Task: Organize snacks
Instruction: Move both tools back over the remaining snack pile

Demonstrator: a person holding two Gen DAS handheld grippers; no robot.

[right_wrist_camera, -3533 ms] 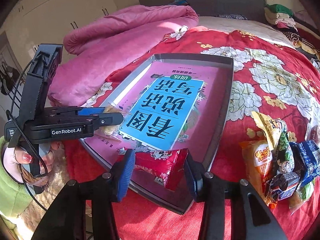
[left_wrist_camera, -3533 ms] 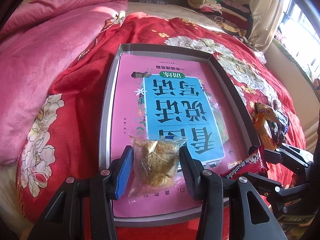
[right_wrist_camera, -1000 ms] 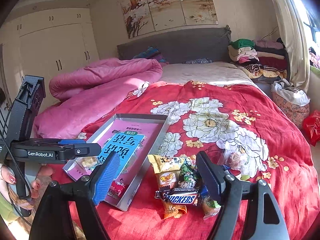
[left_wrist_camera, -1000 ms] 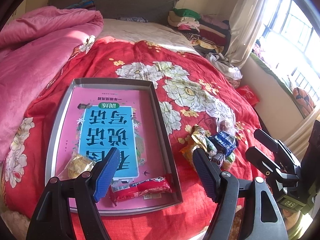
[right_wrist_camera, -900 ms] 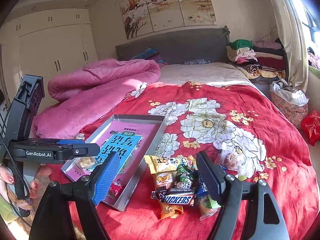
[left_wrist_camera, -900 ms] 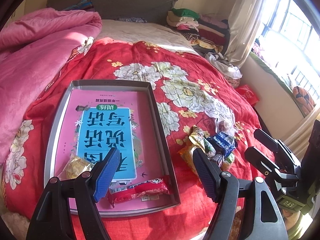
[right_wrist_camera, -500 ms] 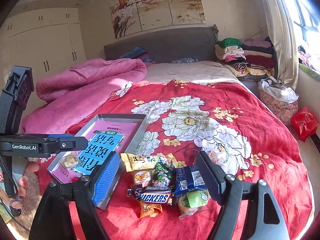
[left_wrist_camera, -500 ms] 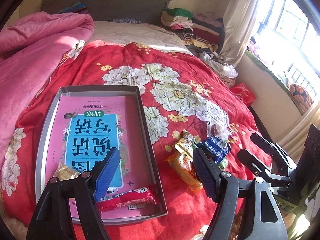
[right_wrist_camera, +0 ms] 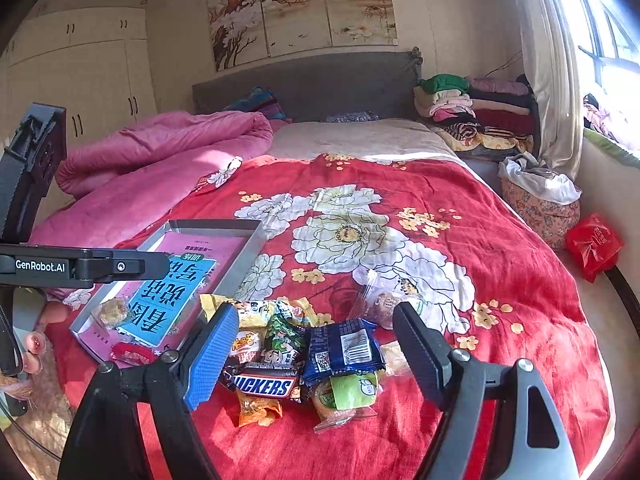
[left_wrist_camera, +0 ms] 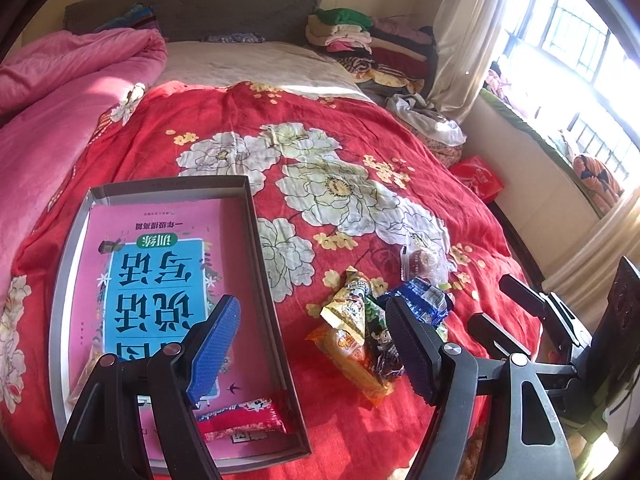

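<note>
My left gripper [left_wrist_camera: 312, 344] hangs with its black jaws spread and nothing between the blue-ribbed pads, aimed across the seam where the grey rectangular tray [left_wrist_camera: 256, 248] meets the loose heap of mixed snack packets [left_wrist_camera: 372, 328] on the bed. Three and a half seconds back these jaws straddled the clear bag of golden crumbly snack inside the tray; now that bag is let go and mostly hidden behind my left finger, while the red wrapped bar [left_wrist_camera: 240, 420] lies in the tray's near corner on the pink-and-blue book cover [left_wrist_camera: 160, 288]. So two items look delivered, and I judge the next pick comes from the heap. From the right wrist, my right gripper [right_wrist_camera: 316, 348] is likewise spread wide and empty, and it has swung off the tray to frame the heap: the brown Snickers bar [right_wrist_camera: 260, 386], the dark-blue foil packet [right_wrist_camera: 344, 350] and a green-labelled pastry [right_wrist_camera: 348, 390] sit between its fingers, untouched. The clear bag of golden snack [right_wrist_camera: 112, 312] shows here in the tray's near end. Everything rests on a red floral quilt [right_wrist_camera: 500, 248], soft and rumpled, beside a pink duvet [right_wrist_camera: 160, 152], a grey headboard, folded clothes and a sunlit window.
</note>
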